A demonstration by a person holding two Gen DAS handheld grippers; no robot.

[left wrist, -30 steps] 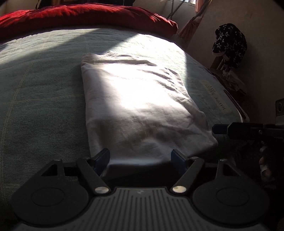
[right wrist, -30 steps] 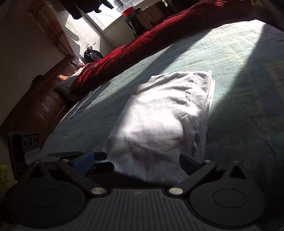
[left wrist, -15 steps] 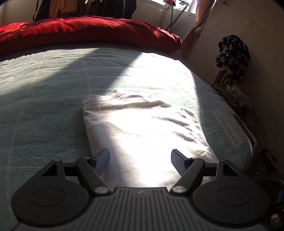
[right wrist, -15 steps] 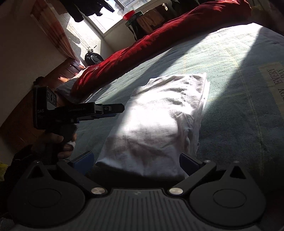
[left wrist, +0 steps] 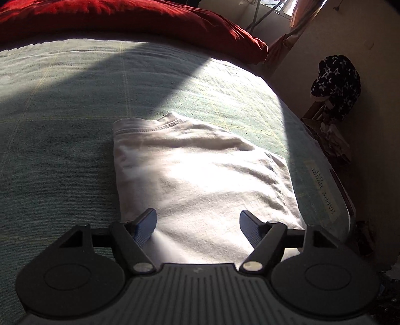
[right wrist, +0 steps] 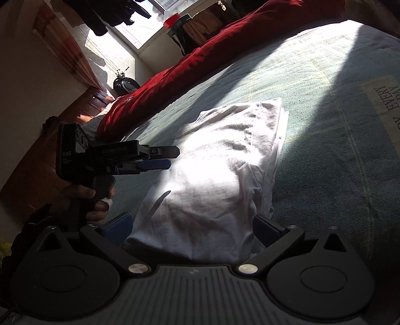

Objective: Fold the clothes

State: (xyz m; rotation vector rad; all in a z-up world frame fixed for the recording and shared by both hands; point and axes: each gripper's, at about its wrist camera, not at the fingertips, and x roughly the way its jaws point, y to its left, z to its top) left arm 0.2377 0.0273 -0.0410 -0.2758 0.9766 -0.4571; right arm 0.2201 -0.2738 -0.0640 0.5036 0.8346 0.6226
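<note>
A white garment (left wrist: 200, 180), folded into a rectangle, lies on the green bedcover (left wrist: 62, 150), partly in sunlight. It also shows in the right wrist view (right wrist: 215, 180). My left gripper (left wrist: 197, 225) is open and empty, held above the garment's near end. In the right wrist view the left gripper (right wrist: 162, 157) hovers above the garment's left edge, a hand on its handle. My right gripper (right wrist: 192, 225) is open and empty, its fingers either side of the garment's near end.
A red quilt (left wrist: 125, 17) lies along the bed's far side. The bed's right edge carries a printed label (left wrist: 322, 190). A dark star-patterned cloth (left wrist: 336, 82) hangs by the wall. A wooden headboard (right wrist: 37, 160) stands at the left in the right wrist view.
My left gripper has risen off the garment's near edge and hovers above it. The right gripper has stayed near the garment's end, both open throughout.
</note>
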